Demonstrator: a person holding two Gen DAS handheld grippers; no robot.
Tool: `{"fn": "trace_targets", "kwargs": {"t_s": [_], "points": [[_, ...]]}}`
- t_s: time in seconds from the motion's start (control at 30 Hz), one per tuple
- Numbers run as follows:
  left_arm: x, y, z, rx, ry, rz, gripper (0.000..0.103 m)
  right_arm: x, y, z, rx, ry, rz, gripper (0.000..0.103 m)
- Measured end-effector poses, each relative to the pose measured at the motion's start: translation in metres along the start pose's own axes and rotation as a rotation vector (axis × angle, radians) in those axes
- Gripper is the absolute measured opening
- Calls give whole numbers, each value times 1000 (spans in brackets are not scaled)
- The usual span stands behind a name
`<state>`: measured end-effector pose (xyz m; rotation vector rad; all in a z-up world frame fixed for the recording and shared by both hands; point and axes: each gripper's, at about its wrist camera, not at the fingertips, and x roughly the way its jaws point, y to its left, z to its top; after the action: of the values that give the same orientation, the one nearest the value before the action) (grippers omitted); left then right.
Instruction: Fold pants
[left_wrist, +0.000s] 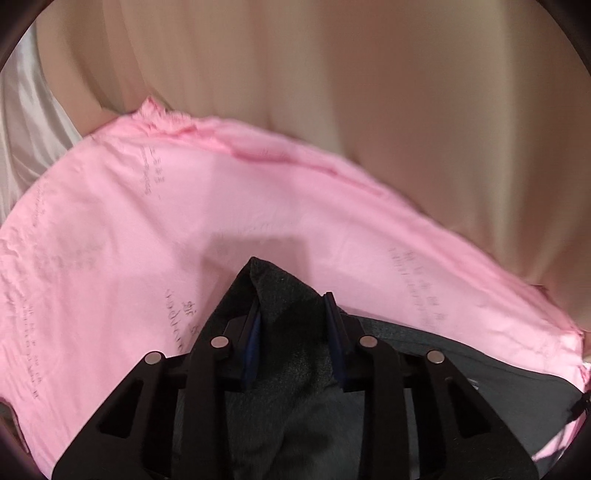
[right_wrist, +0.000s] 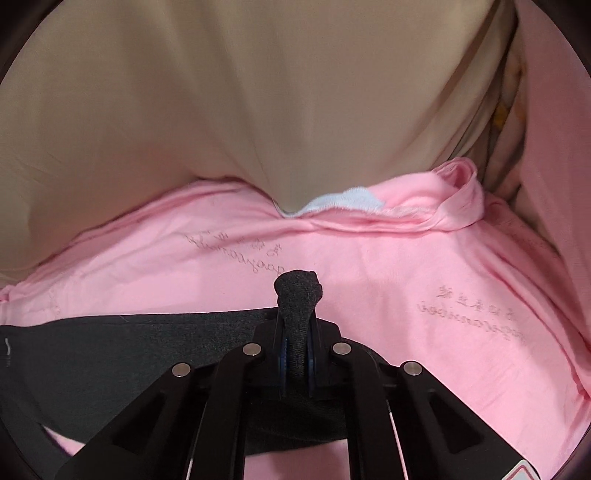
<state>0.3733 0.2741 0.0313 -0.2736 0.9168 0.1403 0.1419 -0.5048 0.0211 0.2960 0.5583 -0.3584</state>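
The dark grey pants (left_wrist: 480, 369) lie on a pink printed sheet (left_wrist: 147, 221). A thick peak of their cloth stands up between the blue-padded fingers of my left gripper (left_wrist: 291, 306), which is shut on it. In the right wrist view the pants (right_wrist: 129, 343) stretch away to the left as a flat dark band. My right gripper (right_wrist: 297, 317) is shut tight on a narrow pinch of that cloth, and a small knob of it pokes out past the fingertips. Both views are slightly blurred.
The pink sheet (right_wrist: 406, 277) covers a soft surface and ends in a rumpled edge (right_wrist: 458, 192) at the back. Behind it hangs beige fabric (right_wrist: 221, 92) (left_wrist: 332, 92). A shiny white cloth (left_wrist: 22, 129) shows at the far left. A pale blue patch (right_wrist: 343, 201) peeks out at the sheet's edge.
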Motion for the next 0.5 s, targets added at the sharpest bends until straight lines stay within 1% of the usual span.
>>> {"fn": "trace_targets", "kwargs": {"t_s": [0.07,0.17,0.23,0.27,0.3,0.4,0.5], "points": [[-28,-2,-4,6,-32,-35,29,-32,0,-1,-9,-32,16,6],[-83,4,-21,39,-95,-89,29,-76,2,-5,-28,-85,42,6],[-110,9,-36,53,-112,-112,29,-104,-3,-16,-41,-115,55,6],[-123,13,-44,61,-118,-120,29,-112,-4,-21,-49,-123,55,6],[-140,19,-58,74,-124,-125,29,-125,-8,-29,-27,-129,46,6],[-165,37,-88,86,-121,-127,29,-147,-22,-56,-38,-124,31,6],[-174,57,-121,91,-91,-116,29,-150,-34,-89,-22,-84,21,6]]}}
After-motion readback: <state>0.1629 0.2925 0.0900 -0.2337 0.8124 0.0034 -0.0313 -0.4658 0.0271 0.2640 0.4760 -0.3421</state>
